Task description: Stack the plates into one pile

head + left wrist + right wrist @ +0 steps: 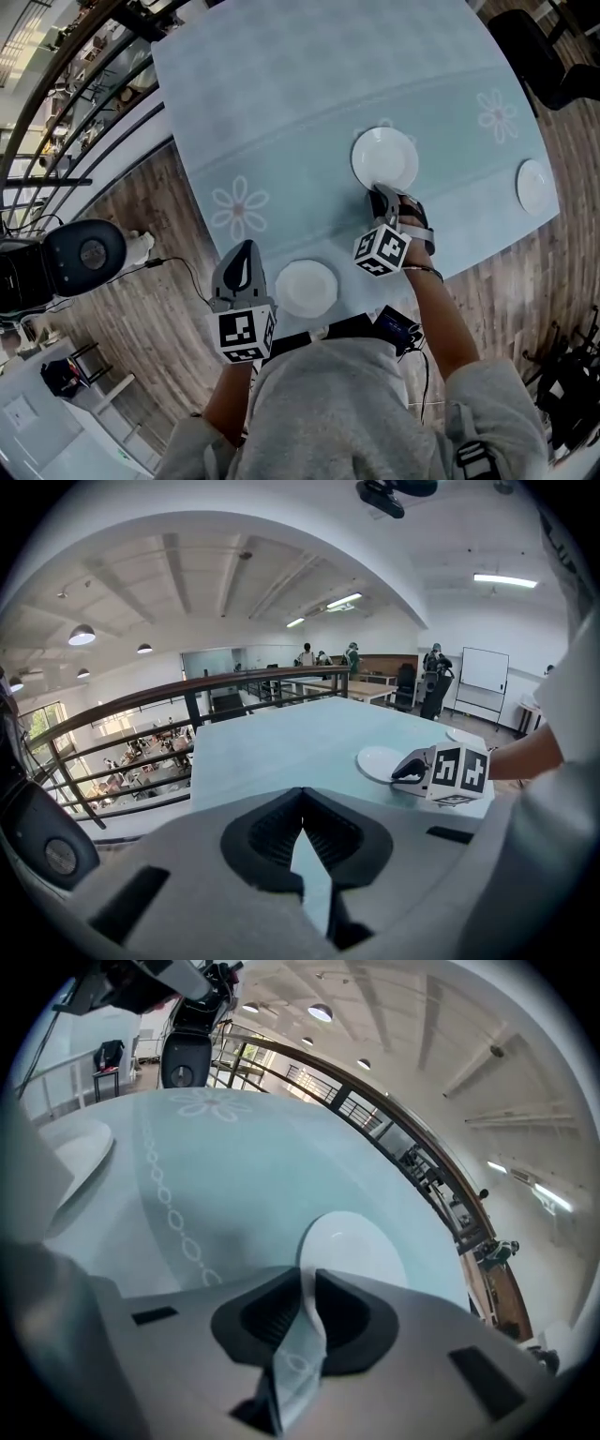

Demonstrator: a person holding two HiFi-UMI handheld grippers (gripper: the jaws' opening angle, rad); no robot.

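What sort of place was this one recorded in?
Probably an upper-floor office or workshop on a mezzanine: a railing overlooks a lower level, a whiteboard and desks with people stand at the back, and the table has a flowered cloth.

3 round white plates lie flat, well apart, on the table (309, 84): the near plate (306, 287) at its edge, the middle plate (384, 155) (near rim pinched by the right gripper (380, 194)), the right plate (532, 186) near a corner.

Head cam steep down; gripper views low; all share plate (384, 155), table (328, 75).
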